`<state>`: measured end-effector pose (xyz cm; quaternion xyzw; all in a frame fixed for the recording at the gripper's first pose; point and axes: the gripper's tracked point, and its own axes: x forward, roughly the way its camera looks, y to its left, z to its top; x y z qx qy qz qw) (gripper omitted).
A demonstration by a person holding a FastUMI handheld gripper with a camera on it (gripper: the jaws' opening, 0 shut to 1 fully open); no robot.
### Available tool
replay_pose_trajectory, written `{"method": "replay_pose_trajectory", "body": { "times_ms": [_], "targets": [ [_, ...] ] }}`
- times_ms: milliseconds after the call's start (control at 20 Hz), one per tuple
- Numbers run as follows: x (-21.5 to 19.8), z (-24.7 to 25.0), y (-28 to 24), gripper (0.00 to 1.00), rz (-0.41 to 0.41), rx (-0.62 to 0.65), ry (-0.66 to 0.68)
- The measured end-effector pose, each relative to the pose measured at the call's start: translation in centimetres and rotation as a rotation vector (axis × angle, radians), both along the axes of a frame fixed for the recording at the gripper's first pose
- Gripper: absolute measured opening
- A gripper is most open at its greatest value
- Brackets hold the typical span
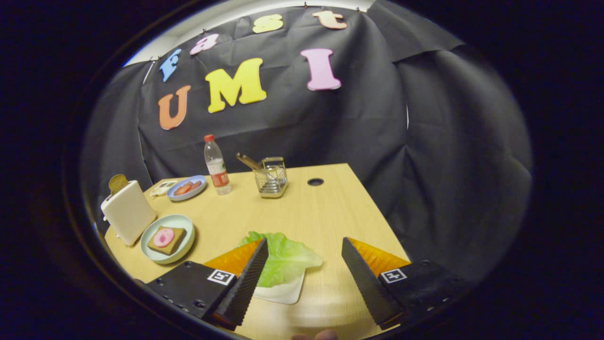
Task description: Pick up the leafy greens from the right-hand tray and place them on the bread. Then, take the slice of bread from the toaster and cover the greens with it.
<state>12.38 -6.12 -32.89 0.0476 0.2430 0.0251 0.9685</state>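
Gripper [304, 257] hangs over the near table edge, jaws spread wide and gripping nothing, and the leafy greens [283, 257] lie on the white tray [283, 293] just beside the left finger, more left than centred. I'd slide left so the leaf sits between both fingers, then dip and pinch its raised edge. Bread [166, 239] waits on the plate [181, 221] far left, beside the toaster [128, 212].
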Motion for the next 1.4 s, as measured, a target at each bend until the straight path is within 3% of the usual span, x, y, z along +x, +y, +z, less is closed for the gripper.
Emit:
{"method": "replay_pose_trajectory", "body": {
  "times_ms": [400, 550, 900, 1050, 1150, 1400],
  "targets": [
    [2.2, -5.2, 0.2, 0.94, -0.021, 0.028, 0.130],
    [2.1, -6.3, 0.7, 0.80, -0.022, 0.034, 0.165],
    [2.4, -5.5, 1.0, 0.21, -0.033, -0.022, 0.167],
    [2.1, -5.2, 0.4, 0.21, -0.054, -0.034, 0.167],
    [2.1, -5.2, 0.7, 0.00, -0.049, -0.020, 0.177],
    [1.7, -1.5, 1.7, 0.00, -0.032, -0.007, 0.122]
  ]
}}
